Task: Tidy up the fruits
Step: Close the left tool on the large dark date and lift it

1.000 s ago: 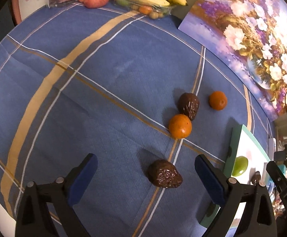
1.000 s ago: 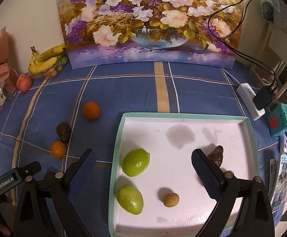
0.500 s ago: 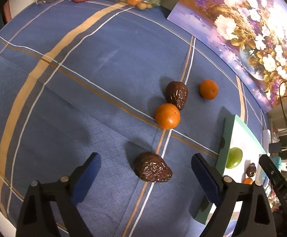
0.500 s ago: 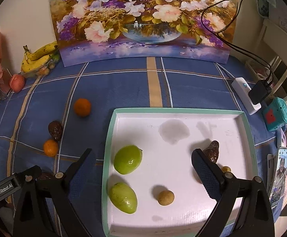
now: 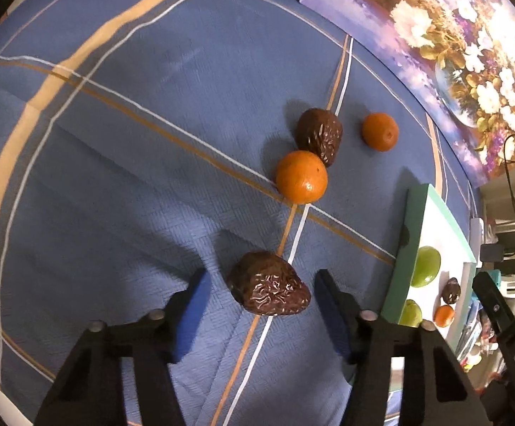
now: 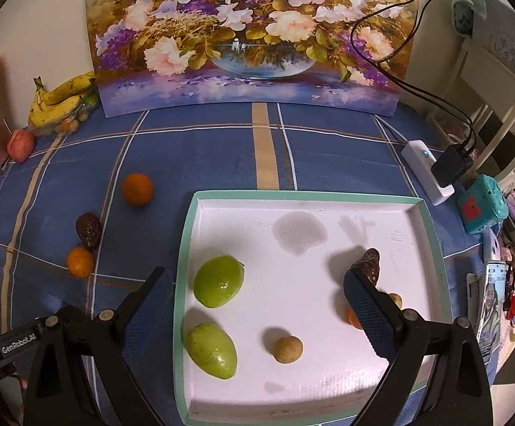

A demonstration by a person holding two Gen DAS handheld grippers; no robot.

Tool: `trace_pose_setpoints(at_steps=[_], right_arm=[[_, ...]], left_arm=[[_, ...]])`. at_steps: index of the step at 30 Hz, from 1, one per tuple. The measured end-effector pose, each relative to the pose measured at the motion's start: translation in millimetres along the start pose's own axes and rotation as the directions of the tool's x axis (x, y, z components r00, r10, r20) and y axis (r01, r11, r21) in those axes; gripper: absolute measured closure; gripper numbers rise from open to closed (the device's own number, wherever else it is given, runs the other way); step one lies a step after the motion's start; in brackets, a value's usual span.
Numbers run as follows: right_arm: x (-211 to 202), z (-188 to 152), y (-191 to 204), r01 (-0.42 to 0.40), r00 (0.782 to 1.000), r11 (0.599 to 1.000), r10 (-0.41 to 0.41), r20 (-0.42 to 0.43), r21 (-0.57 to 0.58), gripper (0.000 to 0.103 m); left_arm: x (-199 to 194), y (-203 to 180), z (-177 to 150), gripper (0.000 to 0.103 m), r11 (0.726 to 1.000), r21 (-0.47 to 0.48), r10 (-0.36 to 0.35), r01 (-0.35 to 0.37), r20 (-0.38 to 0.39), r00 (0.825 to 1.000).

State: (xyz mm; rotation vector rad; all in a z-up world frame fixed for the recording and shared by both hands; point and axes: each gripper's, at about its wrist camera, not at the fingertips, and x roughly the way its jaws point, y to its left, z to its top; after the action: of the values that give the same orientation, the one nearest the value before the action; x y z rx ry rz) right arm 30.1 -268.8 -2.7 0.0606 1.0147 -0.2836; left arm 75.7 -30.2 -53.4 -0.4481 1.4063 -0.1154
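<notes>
Left gripper (image 5: 259,296) jaws closing around the wrinkled brown fruit (image 5: 269,288) on the bench (image 5: 133,142), pads not yet touching; right gripper (image 6: 257,298) gapes empty over the tray (image 6: 429,227).

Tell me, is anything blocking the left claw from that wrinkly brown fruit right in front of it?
Nothing visible does. The wrinkly brown fruit lies on the blue tablecloth between the fingers of the left gripper, whose jaws are closing around it with gaps on both sides. The nearest orange sits well beyond it.
</notes>
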Motion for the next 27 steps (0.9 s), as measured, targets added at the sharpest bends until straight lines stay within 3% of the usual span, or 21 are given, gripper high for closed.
trace_pose_setpoints(at_steps=[3, 8, 14, 20, 27], right_arm=[[0.2, -1.6, 2.4, 0.014, 1.000, 1.000, -0.014, 0.000, -0.011, 0.006], [0.8, -3.6, 7.0, 0.031, 0.999, 0.999, -0.031, 0.005, -0.026, 0.006], [1.9, -4.4, 14.6, 0.020, 1.000, 0.999, -0.019, 0.017, -0.036, 0.006], [12.3, -2.3, 24.9, -0.098, 0.995, 0.995, 0.098, 0.000, 0.010, 0.006], [18.9, 1.4, 55.2, -0.237, 0.972, 0.971, 0.237, -0.002, 0.023, 0.006]], left_arm=[[1.6, 1.9, 0.7, 0.057, 0.999, -0.016, -0.028, 0.028, -0.016, 0.999], [-2.4, 6.9, 2.9, 0.059, 0.996, -0.047, -0.079, 0.079, -0.015, 0.997], [-30.5, 9.4, 10.0, 0.059, 0.996, -0.051, -0.072, 0.077, 0.093, 0.993], [-50.7, 20.4, 26.7, 0.060, 0.992, -0.105, -0.051, 0.072, 0.189, 0.981], [-64.8, 38.9, 50.1, 0.059, 0.980, -0.180, -0.030, 0.081, 0.266, 0.963]])
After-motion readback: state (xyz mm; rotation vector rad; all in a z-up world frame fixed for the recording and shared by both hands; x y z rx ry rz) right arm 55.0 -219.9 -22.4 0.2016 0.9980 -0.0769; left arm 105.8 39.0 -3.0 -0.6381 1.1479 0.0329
